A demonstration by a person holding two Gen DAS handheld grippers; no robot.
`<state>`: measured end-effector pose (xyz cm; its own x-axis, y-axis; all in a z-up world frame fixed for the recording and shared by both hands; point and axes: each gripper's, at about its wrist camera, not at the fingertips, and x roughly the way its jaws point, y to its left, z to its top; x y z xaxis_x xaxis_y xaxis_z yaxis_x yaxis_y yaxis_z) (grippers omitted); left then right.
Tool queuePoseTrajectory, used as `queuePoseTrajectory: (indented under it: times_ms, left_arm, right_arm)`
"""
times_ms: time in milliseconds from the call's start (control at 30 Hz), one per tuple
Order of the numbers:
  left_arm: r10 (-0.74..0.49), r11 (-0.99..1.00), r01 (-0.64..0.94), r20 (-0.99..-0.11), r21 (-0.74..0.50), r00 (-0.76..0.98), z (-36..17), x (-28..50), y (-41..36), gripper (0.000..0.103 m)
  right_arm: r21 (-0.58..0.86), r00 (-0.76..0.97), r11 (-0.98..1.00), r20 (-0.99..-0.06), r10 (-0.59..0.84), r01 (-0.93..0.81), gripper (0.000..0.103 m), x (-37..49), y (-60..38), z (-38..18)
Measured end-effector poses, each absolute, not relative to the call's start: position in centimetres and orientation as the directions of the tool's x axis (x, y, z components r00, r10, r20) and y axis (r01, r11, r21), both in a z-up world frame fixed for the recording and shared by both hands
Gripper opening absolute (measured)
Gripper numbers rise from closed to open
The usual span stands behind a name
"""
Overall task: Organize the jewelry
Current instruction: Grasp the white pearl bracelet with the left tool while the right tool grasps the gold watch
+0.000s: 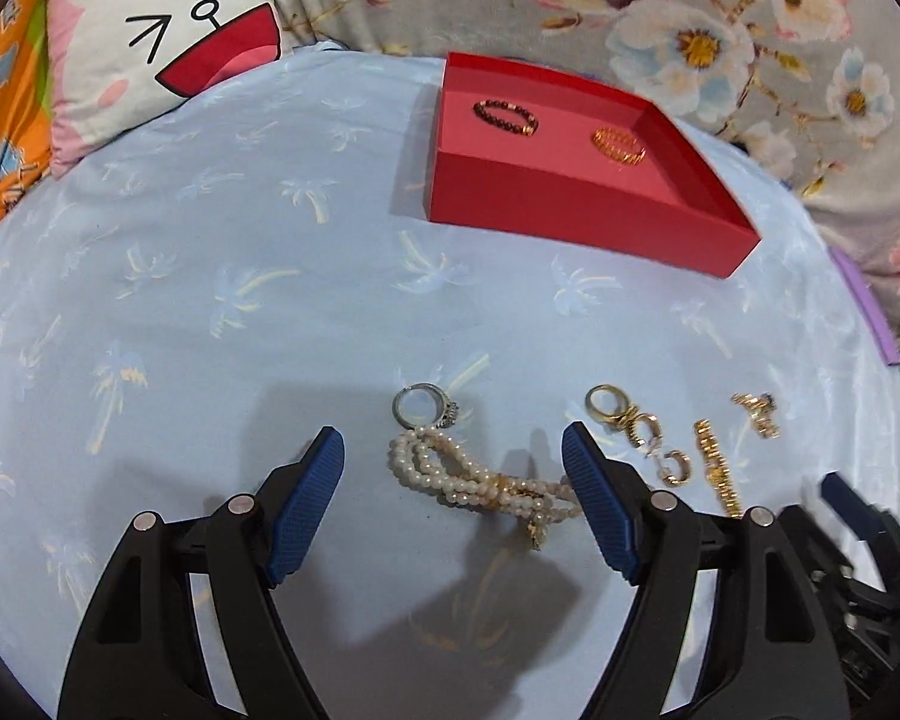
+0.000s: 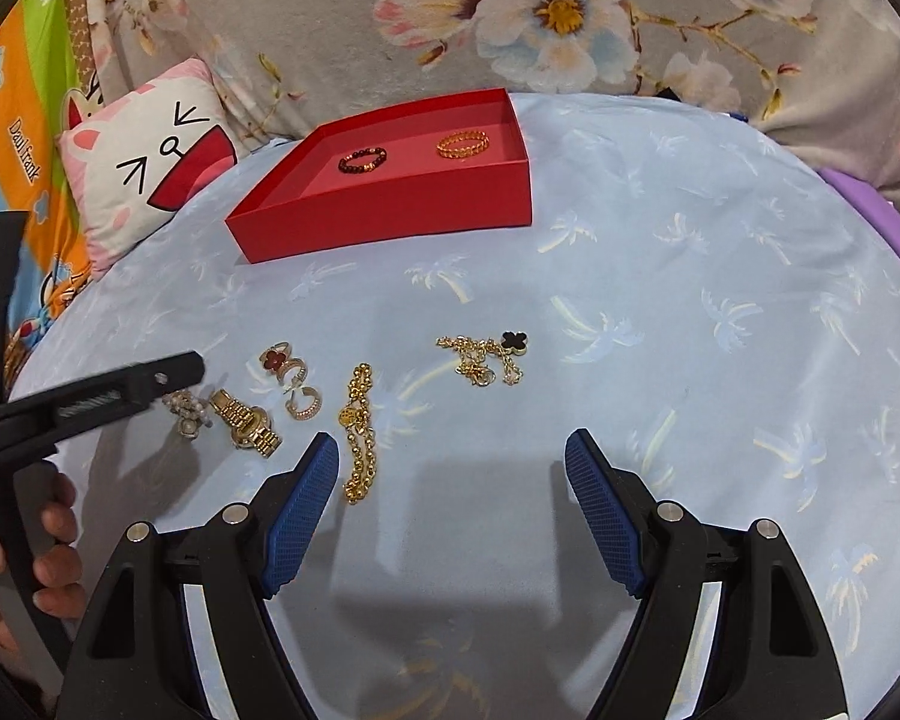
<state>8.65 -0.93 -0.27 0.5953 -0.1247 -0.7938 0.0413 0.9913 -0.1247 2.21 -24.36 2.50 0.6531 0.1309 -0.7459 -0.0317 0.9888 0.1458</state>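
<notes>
Hovering low over the pale blue palm-print sheet, my left fingers are spread wide, gripping nothing; the pearl bracelet lies on the sheet between their tips, touching neither that I can tell. A silver ring sits just beyond the pearls, touching them. To its right lie a gold ring, gold hoop earrings and a gold watch. My right fingers are likewise spread and empty above bare sheet. A gold bead bracelet lies just beside the left pad, and a gold chain with a black clover charm rests farther ahead. The red box stands open at the far side of the sheet, holding a dark bead bracelet and a gold band bracelet, well apart from each other. A cartoon-face pillow lies beyond the sheet's left edge.
</notes>
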Motion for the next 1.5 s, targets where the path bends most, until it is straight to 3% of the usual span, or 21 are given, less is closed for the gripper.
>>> queuePoseTrajectory:
  times_ms: [300, 533, 633, 767, 800, 933, 1167, 1300, 1500]
  left_arm:
    - [-0.054, 0.996, 0.089, -0.803, -0.001, 0.593, -1.0, 6.5, 1.0, 0.074]
    - [-0.08, 0.988, 0.155, -0.797, 0.017, 0.599, -0.9, 5.2, 2.8, 0.062]
    - [-0.095, 0.984, 0.177, -0.788, 0.018, 0.608, -0.8, 5.0, 2.7, 0.049]
    - [-0.154, 0.976, 0.217, -0.775, -0.022, 0.614, -0.6, 5.0, 3.0, 0.018]
    - [-0.169, 0.974, 0.222, -0.773, -0.037, 0.611, -0.6, 5.0, 3.1, 0.016]
    - [-0.205, 0.97, 0.23, -0.762, -0.075, 0.614, -0.7, 5.0, 3.5, 0.015]
    - [-0.217, 0.969, 0.229, -0.748, -0.089, 0.628, -0.8, 4.8, 3.6, 0.015]
    - [-0.227, 0.968, 0.23, -0.745, -0.101, 0.628, -0.8, 4.8, 3.8, 0.015]
    - [-0.239, 0.966, 0.229, -0.742, -0.119, 0.626, -0.8, 4.8, 4.0, 0.015]
  right_arm:
    - [0.131, 0.64, 0.983, -0.747, 0.182, -0.127, 0.076, 1.6, -22.0, 2.6]
    - [0.106, 0.608, 0.964, -0.758, 0.237, -0.244, 0.071, 1.3, -18.7, 2.3]
    - [0.119, 0.578, 0.951, -0.77, 0.269, -0.285, 0.065, 1.7, -17.8, 2.1]
    - [0.126, 0.556, 0.939, -0.777, 0.293, -0.319, 0.06, 2.6, -16.9, 2.3]
    - [0.138, 0.547, 0.935, -0.779, 0.306, -0.327, 0.057, 3.1, -16.8, 2.3]
    - [0.139, 0.526, 0.932, -0.793, 0.308, -0.336, 0.047, 4.6, -16.0, 1.9]
    - [0.104, 0.521, 0.932, -0.805, 0.284, -0.348, 0.043, 5.8, -15.0, 1.2]
    - [0.091, 0.525, 0.931, -0.805, 0.278, -0.353, 0.026, 6.0, -14.7, 1.2]
    - [0.115, 0.521, 0.93, -0.801, 0.296, -0.35, 0.021, 5.8, -15.0, 1.2]
